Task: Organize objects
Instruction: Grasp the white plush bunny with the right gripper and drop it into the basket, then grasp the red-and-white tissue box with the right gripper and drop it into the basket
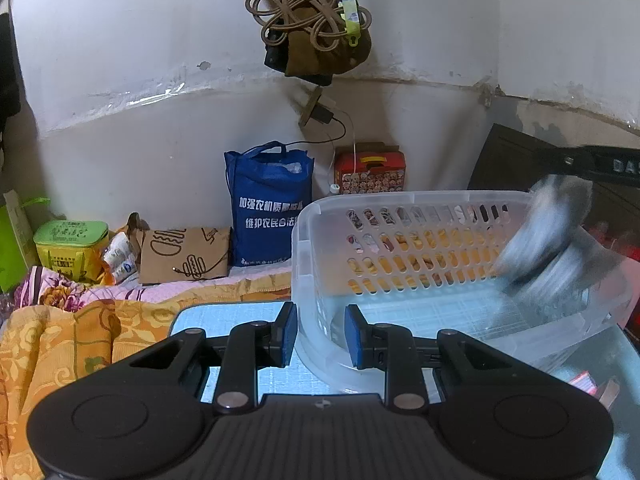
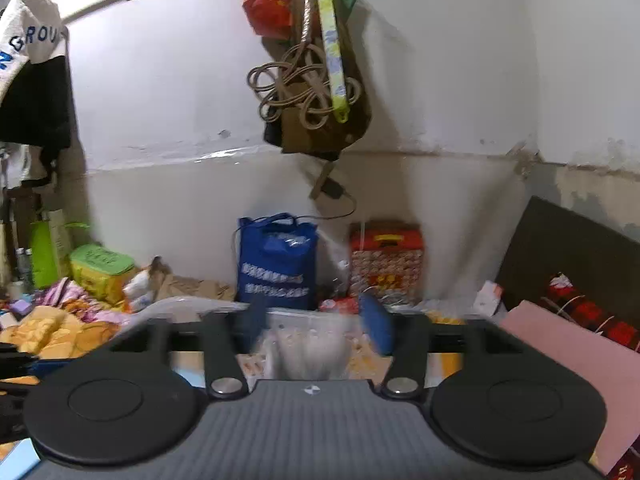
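Observation:
A clear perforated plastic basket [image 1: 400,248] stands on the light blue table top [image 1: 224,316]. My left gripper [image 1: 321,334] is open, with the basket's near left rim between its blue pads, not clamped. A blurred grey object [image 1: 548,236] hangs over the basket's right side under the other gripper's black body [image 1: 600,164]. In the right wrist view my right gripper [image 2: 316,320] is open and blurred by motion. A pale blurred thing [image 2: 308,348] shows below its fingers; I cannot tell what it is.
A blue tote bag [image 1: 272,208], a red patterned box [image 1: 370,168], a brown paper bag [image 1: 184,254] and a green box [image 1: 72,248] line the wall. An orange floral quilt [image 1: 60,344] lies left. A dark board [image 2: 568,256] leans at right. Cords hang above [image 1: 304,20].

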